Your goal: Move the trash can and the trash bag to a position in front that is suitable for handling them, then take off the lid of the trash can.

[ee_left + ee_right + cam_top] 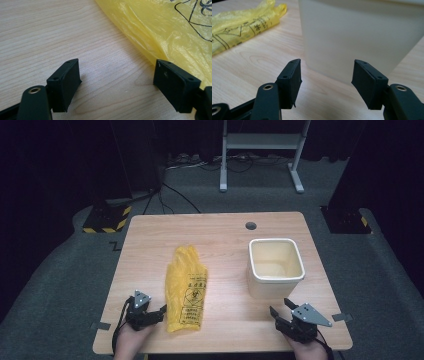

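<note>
A yellow bag (186,290) lies flat on the desk (225,227), left of the white tub (275,267), with desk showing between them. The left gripper (159,312) sits at the bag's near left corner; its jaws stand open over bare wood, the right pad (175,83) just at the bag's edge, nothing pinched. The right gripper (281,309) hangs just in front of the tub's near wall, jaws apart and empty, pointing at the wall without touching it.
</note>
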A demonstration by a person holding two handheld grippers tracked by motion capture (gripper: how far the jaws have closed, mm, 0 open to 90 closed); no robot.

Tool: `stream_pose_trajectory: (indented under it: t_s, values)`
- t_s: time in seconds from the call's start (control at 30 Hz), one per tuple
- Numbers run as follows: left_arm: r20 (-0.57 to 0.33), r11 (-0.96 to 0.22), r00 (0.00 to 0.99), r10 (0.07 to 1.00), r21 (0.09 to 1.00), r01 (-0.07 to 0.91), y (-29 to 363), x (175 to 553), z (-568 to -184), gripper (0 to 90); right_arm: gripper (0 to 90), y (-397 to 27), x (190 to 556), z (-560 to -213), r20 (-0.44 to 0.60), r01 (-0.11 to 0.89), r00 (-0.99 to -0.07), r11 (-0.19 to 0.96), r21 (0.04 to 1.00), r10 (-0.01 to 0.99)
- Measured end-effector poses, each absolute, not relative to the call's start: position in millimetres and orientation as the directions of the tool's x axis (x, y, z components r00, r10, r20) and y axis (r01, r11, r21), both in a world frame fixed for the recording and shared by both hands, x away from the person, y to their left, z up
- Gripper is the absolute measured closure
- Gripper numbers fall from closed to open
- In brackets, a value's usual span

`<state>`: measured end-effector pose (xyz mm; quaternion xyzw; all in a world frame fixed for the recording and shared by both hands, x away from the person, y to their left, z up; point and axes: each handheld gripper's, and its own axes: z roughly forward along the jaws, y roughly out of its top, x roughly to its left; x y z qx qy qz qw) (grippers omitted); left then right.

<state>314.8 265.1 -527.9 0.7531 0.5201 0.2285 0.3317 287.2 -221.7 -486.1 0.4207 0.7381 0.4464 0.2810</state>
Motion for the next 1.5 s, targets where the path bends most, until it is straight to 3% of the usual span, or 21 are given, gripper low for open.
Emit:
stream_pose_trajectory:
  t_s: [0.23,0.57,1.17,1.5]
  values:
    - [-0.003,-0.238,0.356,0.935,0.737,0.632,264.7,314.8,-528.0,21.4,39.3,-233.1,279.7,-465.6,-0.032,0.324,-0.43,0.188,0.927,0.902]
    - [-0.003,-0.237,0.354,0.935,0.737,0.633,264.5,314.8,-528.0,21.2,35.4,-247.3,278.0,-435.3,-0.045,0.184,-0.367,0.12,0.976,0.929]
    - [-0.004,-0.239,0.356,0.934,0.736,0.634,264.2,314.8,-528.0,20.5,31.6,-244.0,315.0,-407.5,-0.068,0.156,-0.297,0.119,0.981,0.952]
    - [-0.001,-0.245,0.362,0.932,0.735,0.633,264.1,314.9,-528.0,19.5,45.4,-248.0,342.9,-393.3,-0.086,0.205,-0.248,0.139,0.969,0.965]
